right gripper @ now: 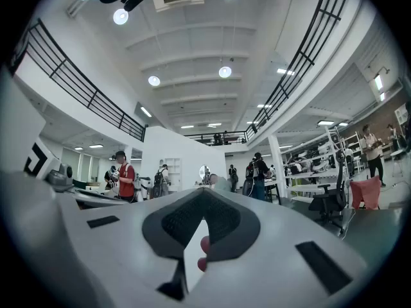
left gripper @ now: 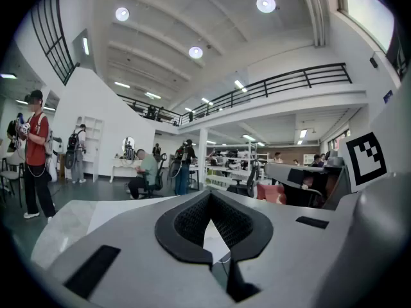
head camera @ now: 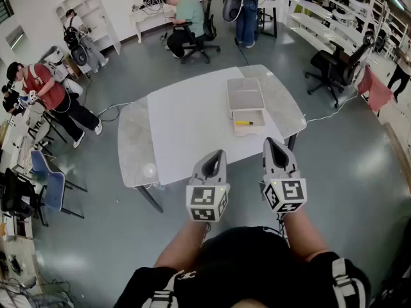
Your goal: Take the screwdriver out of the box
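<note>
A yellow-handled screwdriver (head camera: 244,122) lies in the open tray of a pale box (head camera: 249,131) on the right part of the white table (head camera: 186,127). The box's lid (head camera: 245,95) lies flat behind the tray. My left gripper (head camera: 218,154) hovers at the table's near edge, left of and nearer than the box. It is shut with nothing held (left gripper: 209,194). Just right of it, my right gripper (head camera: 272,142) is at the near edge, a short way in front of the box. It too is shut and empty (right gripper: 201,192). Both stand apart from the box.
Grey marbled leaves (head camera: 131,149) flank the white top. A blue chair (head camera: 48,181) stands at the left and a black office chair (head camera: 331,69) at the right. A person in red (head camera: 48,92) stands to the left, and a seated person (head camera: 186,15) is beyond the table.
</note>
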A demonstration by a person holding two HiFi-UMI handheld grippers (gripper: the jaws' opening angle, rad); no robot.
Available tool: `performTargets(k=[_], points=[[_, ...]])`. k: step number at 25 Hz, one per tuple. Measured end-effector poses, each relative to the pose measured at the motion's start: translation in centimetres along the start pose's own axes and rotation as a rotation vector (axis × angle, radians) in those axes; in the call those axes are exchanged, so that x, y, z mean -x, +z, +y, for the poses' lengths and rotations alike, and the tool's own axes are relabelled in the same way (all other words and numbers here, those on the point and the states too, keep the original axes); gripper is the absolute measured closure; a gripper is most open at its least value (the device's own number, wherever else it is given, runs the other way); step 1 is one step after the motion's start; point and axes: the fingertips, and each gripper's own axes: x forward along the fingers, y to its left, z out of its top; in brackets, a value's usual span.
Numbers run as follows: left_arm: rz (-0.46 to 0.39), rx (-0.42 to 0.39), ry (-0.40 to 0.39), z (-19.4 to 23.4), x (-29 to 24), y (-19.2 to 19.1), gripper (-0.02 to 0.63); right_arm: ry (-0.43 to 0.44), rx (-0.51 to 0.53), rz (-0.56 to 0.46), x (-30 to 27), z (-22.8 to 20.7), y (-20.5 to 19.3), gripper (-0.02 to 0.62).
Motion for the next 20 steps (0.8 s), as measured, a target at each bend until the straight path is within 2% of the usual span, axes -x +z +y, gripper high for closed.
performTargets(k=[4,10,20], points=[[0.003,-0.015,-0.006,-1.2,0.1,0.9,0.594,0.017,0.007,-0.017,0.6,-0.2,1.3,0.583],[0.015,-0.004,-0.008,-2.7,0.1,-0.1,0.593,0.021,-0.035,-0.047,2.1,-0.9,1.4,0.583],[-0.008,-0.009,-0.016,-1.9,1.6,-0.1,0.594,0.034,0.068,-0.07,2.8,2.0,1.3,0.583]])
